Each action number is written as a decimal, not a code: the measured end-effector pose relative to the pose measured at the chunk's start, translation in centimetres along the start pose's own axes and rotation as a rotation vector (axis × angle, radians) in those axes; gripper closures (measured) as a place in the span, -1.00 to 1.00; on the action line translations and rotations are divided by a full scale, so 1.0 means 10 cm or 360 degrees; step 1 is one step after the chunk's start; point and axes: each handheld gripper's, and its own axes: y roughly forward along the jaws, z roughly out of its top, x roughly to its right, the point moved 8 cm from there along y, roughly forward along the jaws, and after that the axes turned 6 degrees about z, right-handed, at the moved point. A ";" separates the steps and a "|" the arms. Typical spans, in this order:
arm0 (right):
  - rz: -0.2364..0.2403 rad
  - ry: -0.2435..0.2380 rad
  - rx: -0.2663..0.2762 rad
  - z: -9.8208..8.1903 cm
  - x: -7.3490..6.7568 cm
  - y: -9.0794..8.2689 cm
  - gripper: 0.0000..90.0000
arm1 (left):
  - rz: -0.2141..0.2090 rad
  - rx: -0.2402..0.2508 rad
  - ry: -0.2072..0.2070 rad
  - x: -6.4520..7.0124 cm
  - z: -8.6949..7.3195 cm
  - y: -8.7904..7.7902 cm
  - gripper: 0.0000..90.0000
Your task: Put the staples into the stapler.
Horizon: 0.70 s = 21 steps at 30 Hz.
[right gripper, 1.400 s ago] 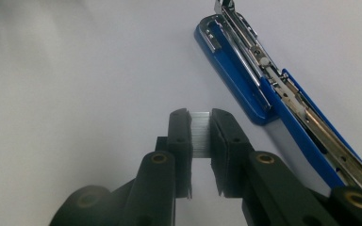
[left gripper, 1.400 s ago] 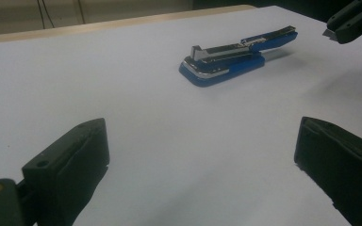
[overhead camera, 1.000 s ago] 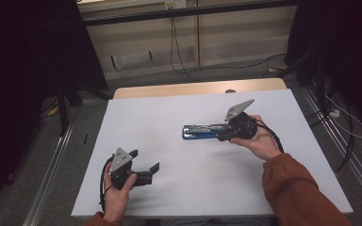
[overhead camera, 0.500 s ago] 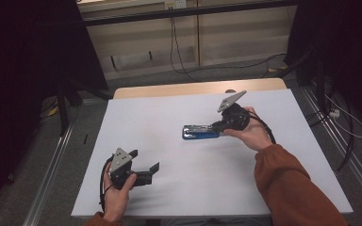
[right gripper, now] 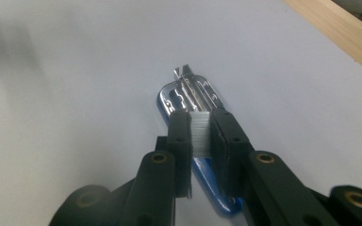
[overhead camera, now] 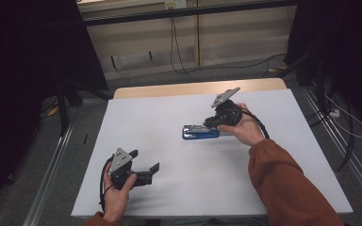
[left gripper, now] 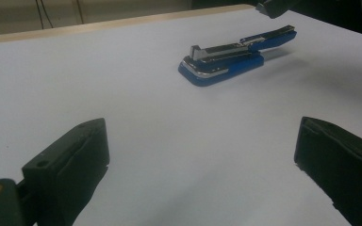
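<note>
A blue stapler (overhead camera: 199,132) lies open on the white table (overhead camera: 169,108), its metal staple channel facing up (right gripper: 188,92). My right gripper (overhead camera: 210,123) hovers over the stapler's rear end, shut on a short whitish strip of staples (right gripper: 200,131) held between its pads. The strip points down toward the channel. My left gripper (overhead camera: 145,160) rests near the front left of the table, open and with nothing between its jaws. From the left gripper view the stapler (left gripper: 226,59) lies well ahead of the wide-open left gripper (left gripper: 202,134).
A bare wooden strip (overhead camera: 193,88) runs along the table's far edge. Beyond it are the floor, cables and dark stands. Metal rails flank the table left and right. White tabletop surrounds the stapler.
My right gripper has shifted a little left and farther away, over the stapler's rear, still holding the strip. The left gripper and the stapler have stayed put.
</note>
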 end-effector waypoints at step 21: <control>-0.0018 -0.0068 0.0054 0.18 0.17 0.22 0.76 | -0.0006 -0.0003 -0.0006 0.00 0.00 0.00 -0.91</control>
